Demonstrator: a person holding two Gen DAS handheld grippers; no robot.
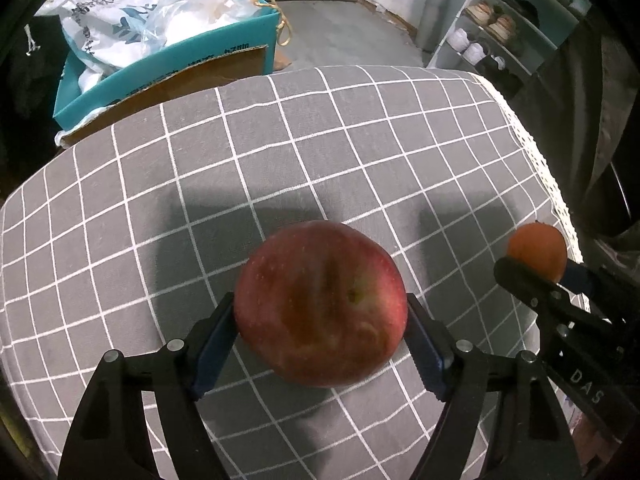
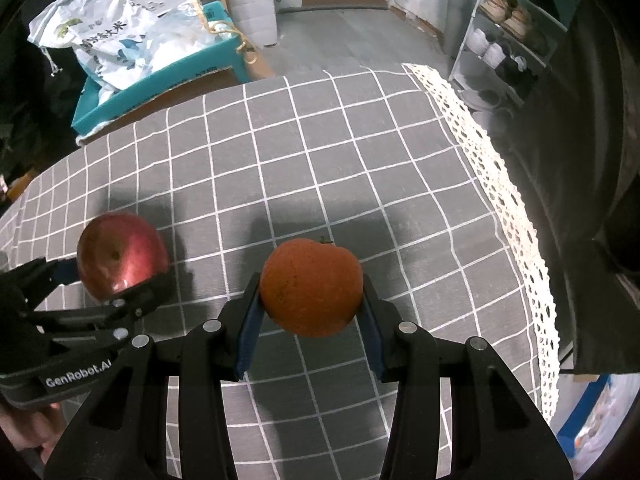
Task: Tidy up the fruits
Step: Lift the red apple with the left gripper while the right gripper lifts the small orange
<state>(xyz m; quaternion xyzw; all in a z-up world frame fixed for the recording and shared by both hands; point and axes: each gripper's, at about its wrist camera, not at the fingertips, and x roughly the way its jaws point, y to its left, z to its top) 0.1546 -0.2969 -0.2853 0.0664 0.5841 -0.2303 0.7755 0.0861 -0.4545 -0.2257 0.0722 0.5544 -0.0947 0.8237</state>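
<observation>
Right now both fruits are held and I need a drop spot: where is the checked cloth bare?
The checked cloth is bare from the apple and orange out to its far edge by the teal box, and right to the lace trim. It is crowded only between the left gripper and right gripper.

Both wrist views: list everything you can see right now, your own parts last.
apple: one, red, between the left gripper's pads above the cloth.
orange: one, orange, clamped in the right gripper.
tablecloth: one, grey with white grid and lace edge, covering the table.
box: one, teal, behind the table, holding white printed bags.
shelf: one, white, far right, with shoes.
left gripper: one, black with blue pads, shut on the apple.
right gripper: one, black with blue pads, shut on the orange.
</observation>
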